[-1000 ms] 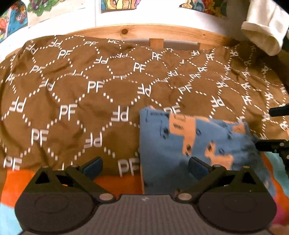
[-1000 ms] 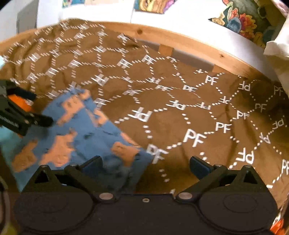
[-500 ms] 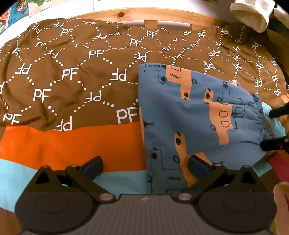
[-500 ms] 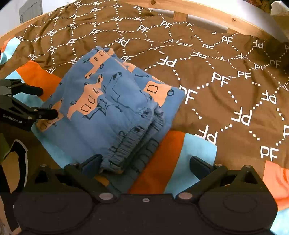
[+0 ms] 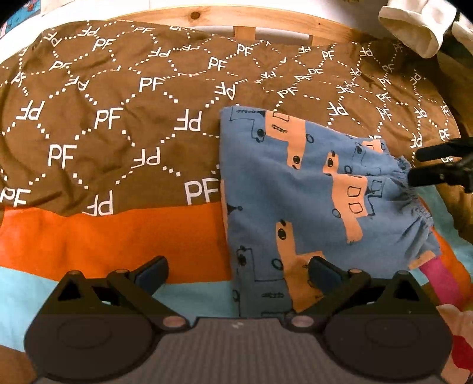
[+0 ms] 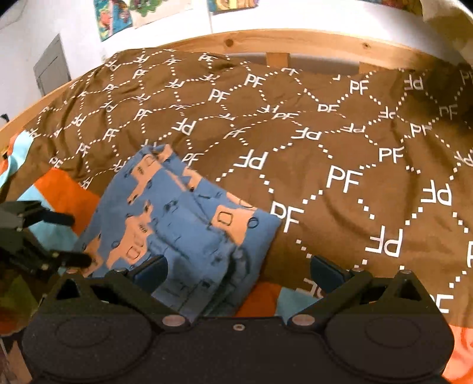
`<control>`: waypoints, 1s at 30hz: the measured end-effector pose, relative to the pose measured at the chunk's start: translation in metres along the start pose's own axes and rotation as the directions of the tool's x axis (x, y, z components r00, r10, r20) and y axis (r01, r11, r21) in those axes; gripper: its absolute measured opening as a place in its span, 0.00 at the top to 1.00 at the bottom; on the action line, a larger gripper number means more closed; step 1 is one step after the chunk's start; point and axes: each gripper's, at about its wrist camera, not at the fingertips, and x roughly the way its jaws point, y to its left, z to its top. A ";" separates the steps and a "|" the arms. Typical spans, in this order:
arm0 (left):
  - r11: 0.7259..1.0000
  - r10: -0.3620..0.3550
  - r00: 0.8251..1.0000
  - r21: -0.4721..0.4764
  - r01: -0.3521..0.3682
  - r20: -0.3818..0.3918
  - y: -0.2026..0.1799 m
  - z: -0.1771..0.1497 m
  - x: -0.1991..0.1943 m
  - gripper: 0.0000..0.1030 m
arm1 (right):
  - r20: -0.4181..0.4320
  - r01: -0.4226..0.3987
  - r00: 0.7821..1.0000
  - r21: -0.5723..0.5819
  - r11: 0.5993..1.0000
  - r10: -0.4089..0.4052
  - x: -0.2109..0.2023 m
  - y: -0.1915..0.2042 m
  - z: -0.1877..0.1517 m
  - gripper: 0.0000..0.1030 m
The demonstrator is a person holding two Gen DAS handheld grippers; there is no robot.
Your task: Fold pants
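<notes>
The blue pants with orange vehicle prints (image 5: 319, 189) lie folded into a compact rectangle on the bed, also in the right wrist view (image 6: 183, 218). My left gripper (image 5: 236, 273) is open and empty at the pants' near left corner; its right finger (image 5: 322, 273) hovers over the cloth. My right gripper (image 6: 236, 270) is open and empty at the waistband end, its left finger (image 6: 150, 271) above the folded edge. Each gripper shows in the other's view, the right one (image 5: 437, 165) by the elastic waistband, the left one (image 6: 56, 239) at the pants' left edge.
The bed has a brown blanket with white PF lettering (image 5: 118, 118) over an orange and light-blue cover (image 5: 103, 242). A wooden bed rail (image 6: 295, 44) runs along the far side. A white cloth (image 5: 414, 26) hangs at the upper right.
Both grippers have pulled back and risen from the pants, then shifted slightly. The pants lie folded and still. Both stay open.
</notes>
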 end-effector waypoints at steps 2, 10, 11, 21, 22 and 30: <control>1.000 0.001 1.000 0.006 -0.001 0.001 -0.001 0.000 -0.001 0.00 | -0.009 0.006 1.000 -0.001 1.000 -0.006 0.005 -0.001 0.002 0.01; 1.000 -0.012 1.000 -0.019 0.011 -0.020 -0.004 -0.002 0.001 0.00 | -0.032 -0.025 0.999 -0.049 0.998 0.024 0.013 0.007 0.006 0.01; 1.000 -0.012 1.000 -0.025 0.011 -0.025 -0.004 -0.003 0.001 0.00 | -0.033 -0.026 0.999 -0.051 0.998 0.024 0.014 0.007 0.007 0.01; 0.995 -0.049 0.999 -0.082 0.050 0.016 0.005 -0.015 0.005 0.00 | -0.046 -0.052 0.998 0.008 0.999 0.053 0.029 -0.008 0.010 0.01; 0.996 -0.049 0.999 -0.077 0.051 0.022 0.005 -0.016 0.005 0.00 | -0.047 -0.051 0.998 0.012 0.999 0.051 0.030 -0.010 0.010 0.01; 0.997 -0.055 0.998 -0.058 0.058 0.036 0.005 -0.018 0.003 0.00 | -0.035 -0.141 0.989 0.064 0.988 0.144 0.035 -0.023 0.011 0.19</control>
